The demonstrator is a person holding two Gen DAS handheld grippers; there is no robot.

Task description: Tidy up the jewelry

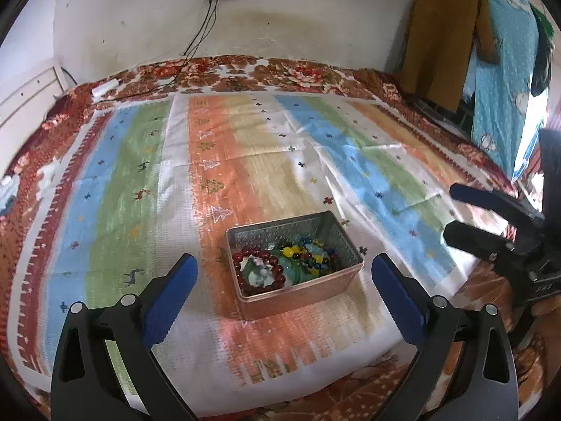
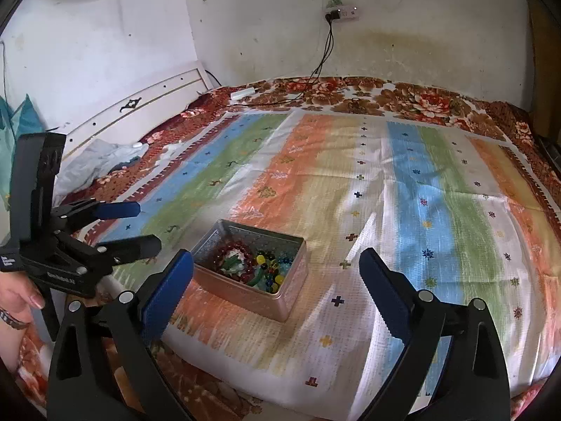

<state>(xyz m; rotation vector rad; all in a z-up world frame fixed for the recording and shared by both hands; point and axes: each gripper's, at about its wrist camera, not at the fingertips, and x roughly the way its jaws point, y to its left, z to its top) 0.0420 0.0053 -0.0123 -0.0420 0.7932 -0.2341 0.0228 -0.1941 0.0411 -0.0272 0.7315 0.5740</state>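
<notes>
We hold both tools back from the bed (image 1: 105, 80), near its front edge, and we judge that stance lets each camera take in the whole open rectangular silver metal tin (image 1: 298, 296) before anything is reached for. The left gripper (image 1: 284, 296) has its blue-padded fingers spread wide with nothing between them, and the tin sits framed in that gap, further out on the bed. The right gripper (image 2: 277, 289) is just as wide open and just as empty, with the same tin ahead and slightly to its left.

The tin rests on a striped cloth in orange, blue, green and white (image 1: 245, 161) spread over a floral red and brown bedcover (image 1: 280, 70). Inside it lie all the jewelry we can see: a dark red beaded bracelet (image 1: 242, 273) curled around a small white and green piece, plus a tangle of yellow, green, blue and dark beads (image 1: 308, 252). None lies loose on the cloth. That suits either jewelry gathered into the tin or a jumble waiting to be sorted out of it; we cannot tell which.

The tangled strands overlap, so we cannot count them or say where one ends. The tin's near wall hides its lower contents in the right wrist view. No lid shows in either picture. Of the person, only part of a hand (image 2: 15, 298) shows at the left edge.
</notes>
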